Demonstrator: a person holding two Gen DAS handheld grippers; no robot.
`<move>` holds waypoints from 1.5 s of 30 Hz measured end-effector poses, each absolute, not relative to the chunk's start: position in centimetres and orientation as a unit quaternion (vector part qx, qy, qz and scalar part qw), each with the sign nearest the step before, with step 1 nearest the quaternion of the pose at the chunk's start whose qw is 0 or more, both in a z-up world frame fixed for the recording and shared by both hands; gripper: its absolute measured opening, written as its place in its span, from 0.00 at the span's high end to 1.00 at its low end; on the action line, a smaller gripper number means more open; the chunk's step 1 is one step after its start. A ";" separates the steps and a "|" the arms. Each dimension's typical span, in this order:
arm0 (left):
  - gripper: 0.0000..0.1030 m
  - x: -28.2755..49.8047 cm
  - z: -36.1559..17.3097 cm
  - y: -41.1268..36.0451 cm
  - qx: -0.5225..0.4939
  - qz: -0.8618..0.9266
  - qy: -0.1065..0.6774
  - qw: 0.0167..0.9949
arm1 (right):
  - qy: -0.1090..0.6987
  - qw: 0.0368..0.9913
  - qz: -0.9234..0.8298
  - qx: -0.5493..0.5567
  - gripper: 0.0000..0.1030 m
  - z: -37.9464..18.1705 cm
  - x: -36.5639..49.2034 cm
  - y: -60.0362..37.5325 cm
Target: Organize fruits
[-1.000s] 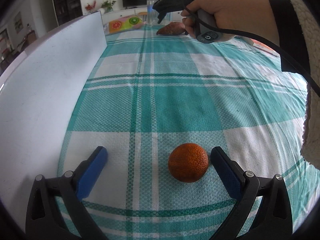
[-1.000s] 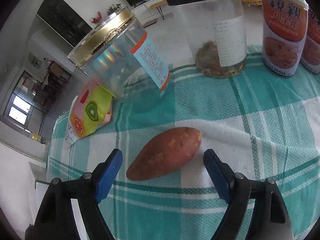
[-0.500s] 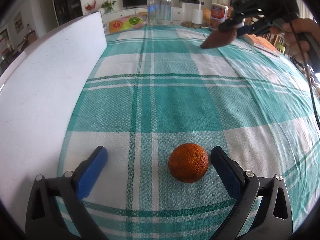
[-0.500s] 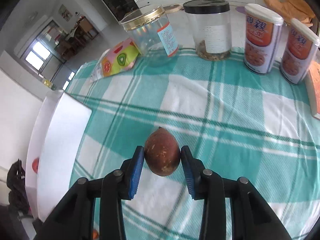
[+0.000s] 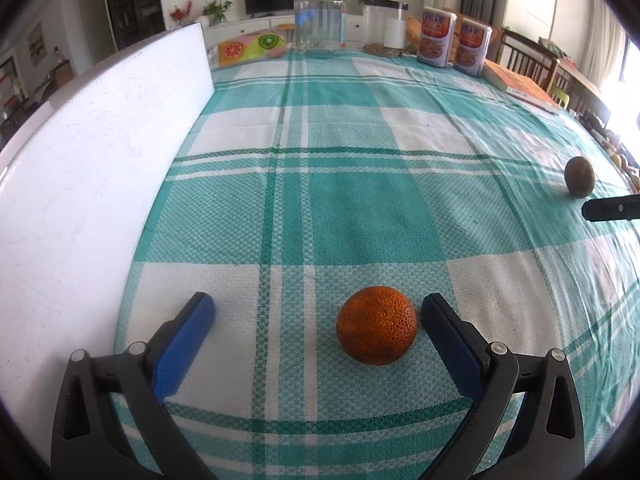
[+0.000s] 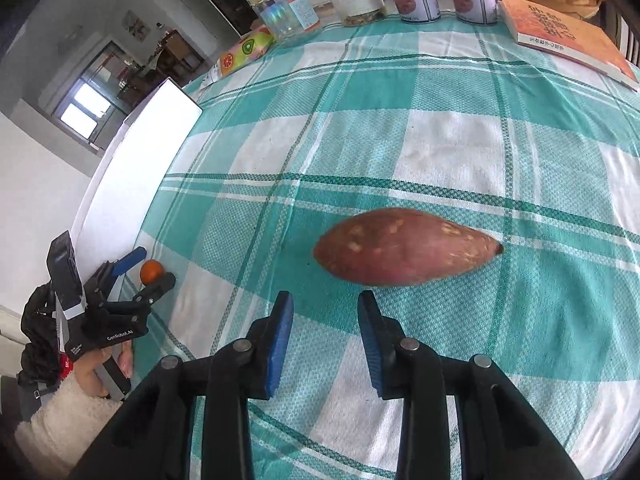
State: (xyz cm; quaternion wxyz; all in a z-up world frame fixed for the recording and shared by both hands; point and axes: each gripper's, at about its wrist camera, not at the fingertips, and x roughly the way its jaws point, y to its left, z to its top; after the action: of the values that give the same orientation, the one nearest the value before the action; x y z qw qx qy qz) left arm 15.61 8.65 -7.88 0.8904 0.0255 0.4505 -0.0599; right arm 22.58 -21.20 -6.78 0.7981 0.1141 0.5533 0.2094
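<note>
Our right gripper [image 6: 325, 300], jaws narrow and empty; the sweet potato [image 6: 404, 246] lies just beyond its tips, long axis crosswise; our left gripper [image 5: 317, 302] spread around the orange [image 5: 376, 324].

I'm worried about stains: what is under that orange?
The orange rests on the teal-and-white checked tablecloth. The spot beneath it, and the table under the cloth, are covered.

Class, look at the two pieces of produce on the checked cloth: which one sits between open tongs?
The orange: it sits between the left tongs' spread blue pads. The sweet potato lies beyond the right tongs' tips, outside them.
</note>
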 end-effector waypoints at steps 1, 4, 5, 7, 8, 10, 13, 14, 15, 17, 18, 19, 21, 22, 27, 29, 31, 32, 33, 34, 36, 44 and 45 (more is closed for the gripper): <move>0.01 15.5 -7.8 8.7 0.025 -0.063 0.451 0.890 | 0.554 0.800 0.199 0.120 0.61 -6.6 22.9 -21.4; 0.01 14.5 -7.8 8.3 0.037 -0.084 0.451 0.888 | 0.568 0.786 0.176 0.172 0.55 -6.6 22.9 -22.6; 0.01 14.1 -7.8 8.1 0.045 -0.088 0.449 0.888 | 0.568 0.786 0.181 0.165 0.55 -6.2 22.4 -22.7; 0.01 13.7 -7.7 7.8 0.050 -0.099 0.448 0.887 | 0.557 0.804 0.184 0.101 0.53 -5.2 21.2 -22.2; 0.01 13.7 -7.8 7.8 0.050 -0.100 0.449 0.886 | 0.550 0.812 0.182 0.073 0.47 -4.7 20.6 -22.2; 0.01 13.9 -7.7 7.8 0.047 -0.100 0.450 0.886 | 0.550 0.813 0.175 0.079 0.35 -4.8 20.4 -23.1; 0.01 13.9 -7.7 7.8 0.046 -0.100 0.449 0.886 | 0.562 0.793 0.157 0.173 0.34 -6.3 21.7 -24.8; 0.01 13.9 -7.7 7.8 0.046 -0.100 0.449 0.887 | 0.557 0.794 0.142 0.200 0.34 -6.8 22.3 -25.3; 0.01 13.9 -7.7 7.8 0.046 -0.100 0.449 0.887 | 0.550 0.794 0.127 0.224 0.34 -7.2 23.0 -25.8; 0.01 13.9 -7.7 7.8 0.046 -0.100 0.449 0.887 | 0.536 0.794 0.095 0.271 0.32 -8.1 24.4 -26.6; 0.01 13.9 -7.7 7.8 0.046 -0.100 0.449 0.887 | 0.527 0.795 0.083 0.289 0.32 -8.5 25.0 -26.9; 0.01 13.9 -7.7 7.8 0.046 -0.100 0.449 0.887 | 0.515 0.799 0.074 0.301 0.32 -8.5 25.7 -26.8; 0.01 13.9 -7.7 7.8 0.046 -0.100 0.449 0.887 | 0.504 0.813 0.057 0.287 0.32 -8.3 26.8 -26.2; 0.01 13.9 -7.7 7.8 0.045 -0.101 0.449 0.887 | 0.502 0.820 0.051 0.272 0.32 -8.2 27.3 -25.6; 0.02 13.4 -7.2 9.0 0.006 -0.120 0.447 0.887 | 0.537 0.835 0.037 0.116 0.32 -8.2 28.0 -21.3; 0.02 13.0 -6.9 10.3 -0.039 -0.123 0.447 0.885 | 0.542 0.836 0.039 0.076 0.34 -8.3 27.2 -20.4; 0.03 12.5 -6.7 10.8 -0.054 -0.113 0.441 0.889 | 0.542 0.838 0.031 0.052 0.45 -8.4 26.6 -20.3; 0.03 12.5 -6.7 10.5 -0.047 -0.111 0.440 0.890 | 0.543 0.838 0.029 0.042 0.53 -8.4 26.3 -20.3; 0.03 12.6 -6.6 10.1 -0.033 -0.110 0.442 0.890 | 0.548 0.835 0.031 0.040 0.55 -8.4 26.2 -20.5; 0.04 12.8 -6.6 9.5 -0.015 -0.109 0.443 0.890 | 0.554 0.831 0.033 0.042 0.56 -8.3 26.1 -20.6; 0.14 13.1 -6.4 8.3 0.022 -0.104 0.442 0.891 | 0.563 0.823 0.047 0.063 0.57 -8.1 25.6 -21.1; 0.71 13.4 -5.2 8.4 -0.010 -0.102 0.452 0.886 | 0.567 0.782 0.140 0.217 0.57 -7.1 22.5 -22.5; 0.71 12.7 -4.4 9.0 -0.029 -0.102 0.451 0.886 | 0.565 0.778 0.155 0.229 0.57 -6.6 22.1 -22.1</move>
State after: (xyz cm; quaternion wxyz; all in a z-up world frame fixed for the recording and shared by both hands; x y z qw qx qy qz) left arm 12.75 9.00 -4.41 0.8864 -0.0291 0.4506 -0.1024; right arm 22.14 -22.06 -6.58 0.7777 0.2288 0.5646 0.1554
